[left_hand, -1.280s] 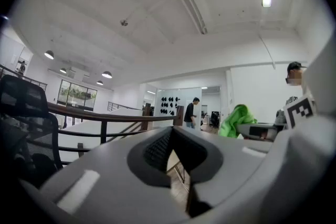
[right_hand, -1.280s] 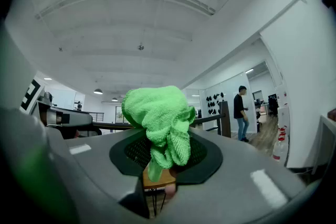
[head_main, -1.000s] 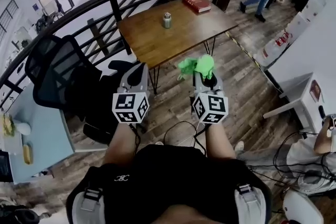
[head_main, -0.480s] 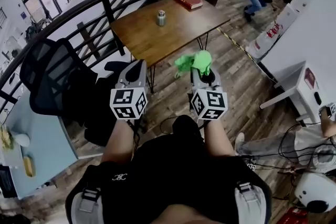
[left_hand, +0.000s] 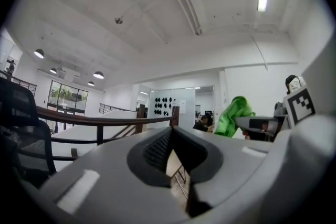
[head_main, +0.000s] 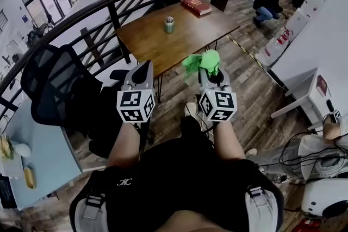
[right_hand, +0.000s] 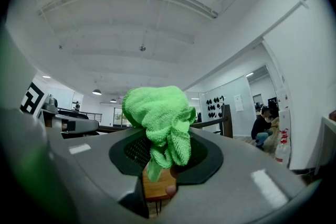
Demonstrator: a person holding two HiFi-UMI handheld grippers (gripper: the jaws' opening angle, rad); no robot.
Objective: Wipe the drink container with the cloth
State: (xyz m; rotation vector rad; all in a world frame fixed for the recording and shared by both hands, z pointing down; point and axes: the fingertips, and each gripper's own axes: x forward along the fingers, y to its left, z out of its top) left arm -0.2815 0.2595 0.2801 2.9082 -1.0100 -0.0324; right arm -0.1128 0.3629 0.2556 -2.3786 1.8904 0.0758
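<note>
The drink container [head_main: 169, 24], a small metal can with a green band, stands on the brown wooden table [head_main: 152, 41] ahead of me, well beyond both grippers. My right gripper [head_main: 210, 71] is shut on a bright green cloth [head_main: 203, 62], which bunches up above its jaws in the right gripper view too, cloth [right_hand: 160, 118] over gripper [right_hand: 159, 168]. My left gripper [head_main: 143, 69] is held level beside it, shut with nothing between its jaws; in the left gripper view that gripper [left_hand: 171, 147] points up over the railing. Both are in the air short of the table's near edge.
A red book [head_main: 196, 5] lies at the table's far end. A dark curved railing [head_main: 98, 0] runs behind the table. A black office chair [head_main: 51, 81] stands at my left, next to a light blue desk [head_main: 38, 155]. A person [head_main: 269, 0] crouches far right. White equipment [head_main: 326, 195] and cables lie at lower right.
Both grippers keep their grip and their place in view. The view has shifted a little, a foot now shows below the grippers, and the person at the back right has crouched down.
</note>
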